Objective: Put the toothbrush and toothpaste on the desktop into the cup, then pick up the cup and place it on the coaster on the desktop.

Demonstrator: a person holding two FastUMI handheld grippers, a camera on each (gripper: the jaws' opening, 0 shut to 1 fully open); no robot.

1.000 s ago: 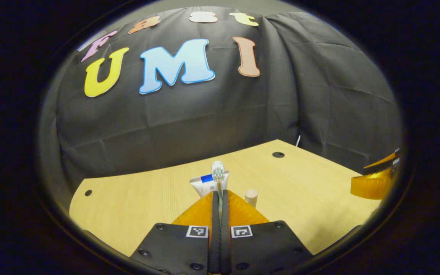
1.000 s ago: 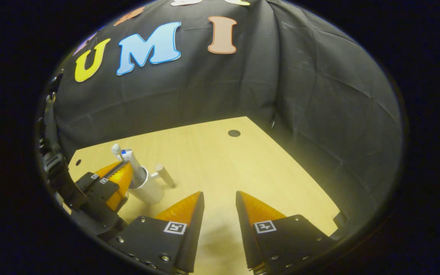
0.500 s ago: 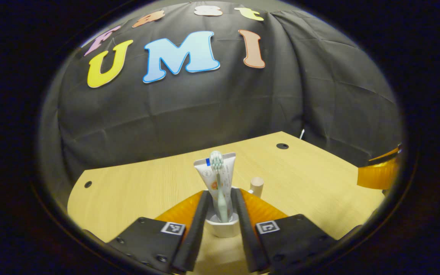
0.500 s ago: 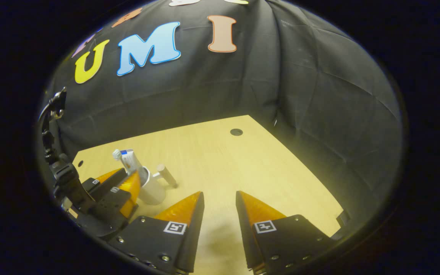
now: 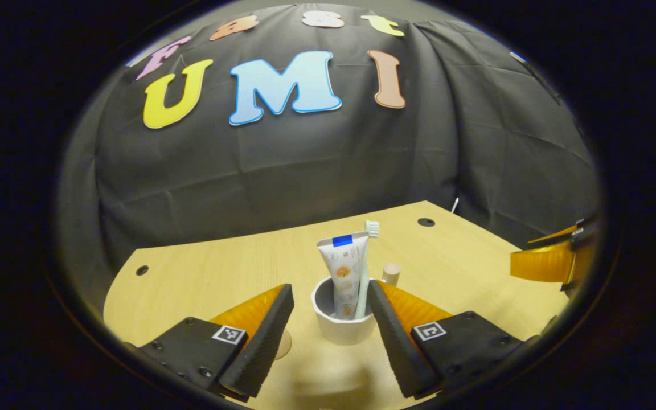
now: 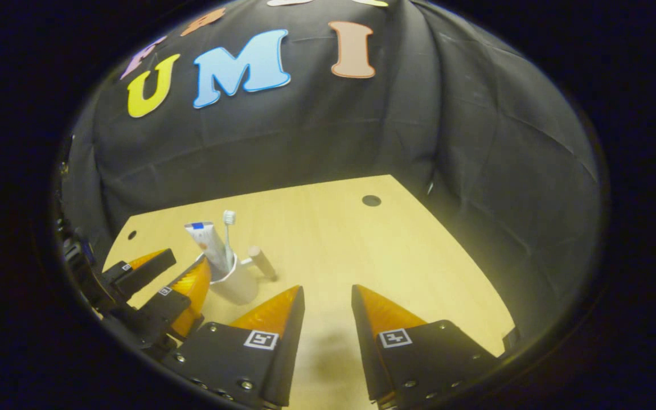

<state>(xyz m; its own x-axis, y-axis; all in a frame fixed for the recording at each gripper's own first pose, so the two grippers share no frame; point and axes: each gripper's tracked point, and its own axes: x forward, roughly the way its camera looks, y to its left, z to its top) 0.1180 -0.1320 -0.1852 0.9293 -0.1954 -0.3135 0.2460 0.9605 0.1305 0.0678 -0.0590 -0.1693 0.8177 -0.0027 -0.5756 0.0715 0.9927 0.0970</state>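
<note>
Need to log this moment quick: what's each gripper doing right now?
Left gripper: open, fingers either side of the cup, holding nothing.
Right gripper: open, empty, over the desktop.

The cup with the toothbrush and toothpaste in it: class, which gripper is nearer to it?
Left. The left gripper stands open with the cup between its fingers; the right gripper stands open farther off, beside the cup.

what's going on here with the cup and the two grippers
A person is working with a two-finger gripper in each hand at a wooden desk. The toothpaste and toothbrush both stand upright in the white cup. The left gripper is open, its fingers either side of the cup and not gripping it. The right gripper is open over bare desk, off to the side, holding nothing. The cup has yet to be picked up.
</note>
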